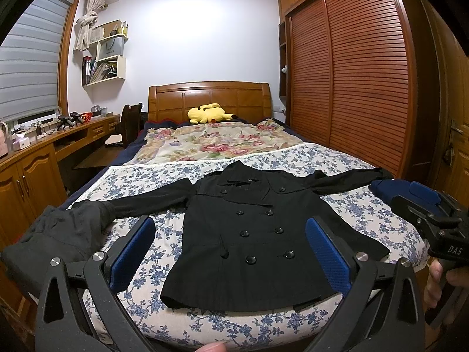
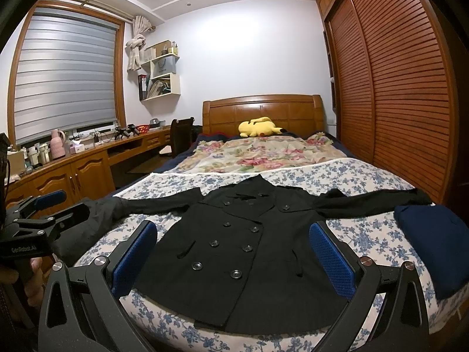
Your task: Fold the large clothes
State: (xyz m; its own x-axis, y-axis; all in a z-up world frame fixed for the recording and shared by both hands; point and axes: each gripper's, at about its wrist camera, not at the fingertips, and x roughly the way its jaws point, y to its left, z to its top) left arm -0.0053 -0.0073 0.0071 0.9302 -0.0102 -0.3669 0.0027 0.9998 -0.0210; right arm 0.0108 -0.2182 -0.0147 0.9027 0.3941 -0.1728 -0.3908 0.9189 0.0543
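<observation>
1. Bed (image 1: pixel 337 158) fills the middle of both views, wooden headboard at 12 o'clock, blue floral sheet over the near half, pink floral cover beyond it.
2. Louvred wardrobe (image 1: pixel 357 67) runs along 3 o'clock; desk (image 1: pixel 38 149) with clutter along 9 o'clock under the window blind.
3. Black coat (image 1: pixel 249 234) lies flat, front up, on the blue floral sheet, centre of the bed. Collar toward 12 o'clock, hem toward 6 o'clock at the bed's near edge. 2 rows of buttons showing, both sleeves spread out to 9 and 3 o'clock.
4. Dark grey garment (image 1: pixel 58 234) bunched at 9 o'clock, touching the coat's sleeve end.
5. Folded navy garment (image 2: pixel 433 240) on the sheet at 3 o'clock, just below the other sleeve.
6. Left tool (image 1: pixel 231 252): jaws spread wide, gripping nothing, held above the coat's hem area.
7. Right tool (image 2: pixel 234 258): jaws spread wide, nothing between them, also above the coat's lower half.
8. Yellow plush toy (image 1: pixel 209 113) at 12 o'clock against the headboard.
</observation>
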